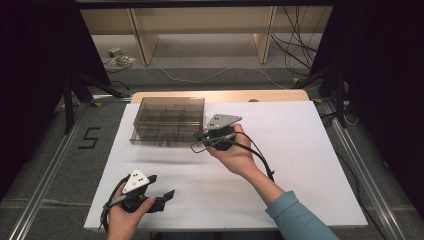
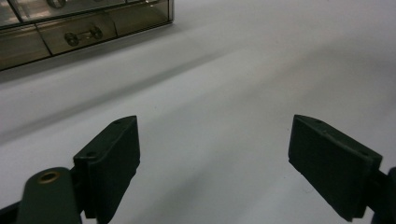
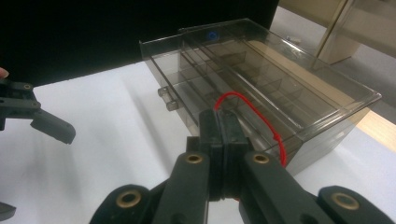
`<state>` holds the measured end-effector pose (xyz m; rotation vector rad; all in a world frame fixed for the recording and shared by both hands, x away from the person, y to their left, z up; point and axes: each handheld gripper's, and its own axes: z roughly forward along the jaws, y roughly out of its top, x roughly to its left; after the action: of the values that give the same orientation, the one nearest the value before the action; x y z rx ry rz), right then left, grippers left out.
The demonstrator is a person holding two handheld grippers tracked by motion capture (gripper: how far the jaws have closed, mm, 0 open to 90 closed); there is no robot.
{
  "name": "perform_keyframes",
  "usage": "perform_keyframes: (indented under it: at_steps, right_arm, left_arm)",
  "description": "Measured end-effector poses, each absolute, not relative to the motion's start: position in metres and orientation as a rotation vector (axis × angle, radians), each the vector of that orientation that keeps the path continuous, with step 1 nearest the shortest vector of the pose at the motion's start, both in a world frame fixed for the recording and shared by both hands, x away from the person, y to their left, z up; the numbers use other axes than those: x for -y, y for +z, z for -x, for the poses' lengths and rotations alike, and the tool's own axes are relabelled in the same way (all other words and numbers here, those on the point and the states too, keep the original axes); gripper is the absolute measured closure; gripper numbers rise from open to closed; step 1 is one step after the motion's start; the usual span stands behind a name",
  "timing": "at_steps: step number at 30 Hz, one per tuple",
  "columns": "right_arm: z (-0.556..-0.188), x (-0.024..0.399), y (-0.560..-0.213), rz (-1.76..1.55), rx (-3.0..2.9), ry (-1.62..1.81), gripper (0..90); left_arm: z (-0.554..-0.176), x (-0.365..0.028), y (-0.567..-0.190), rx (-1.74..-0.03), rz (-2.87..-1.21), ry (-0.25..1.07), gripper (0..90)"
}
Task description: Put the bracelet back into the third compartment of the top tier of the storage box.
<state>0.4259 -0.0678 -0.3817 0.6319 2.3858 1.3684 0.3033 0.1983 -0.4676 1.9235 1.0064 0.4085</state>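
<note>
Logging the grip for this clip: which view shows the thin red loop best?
The right gripper view: the red loop arcs from the shut right claw beside the clear drawer box. The high view shows it too small to tell; the left gripper view gives just the box's front.

From above I look down the table; my gripper cameras sit low and close, both facing the smoky drawer box (image 1: 167,121), its near side perhaps shared.

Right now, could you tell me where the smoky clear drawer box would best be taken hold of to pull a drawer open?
Probably by the small knob pull on the front of the drawer box, coming from the person's side of the white table. The pull sticks out from the flat front, narrow enough for tongs to pinch. The left tongs stand open and free; the right tongs are shut on a red loop.
</note>
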Motion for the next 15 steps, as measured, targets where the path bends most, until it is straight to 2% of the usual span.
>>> perform_keyframes:
  at_steps: [15]
  right_arm:
    - [-0.4331, 0.0605, -0.3815, -0.645, -2.394, 1.364, 90.0]
  left_arm:
    - [-0.3032, -0.1984, -0.4676, -1.006, -1.922, 0.408, 16.6]
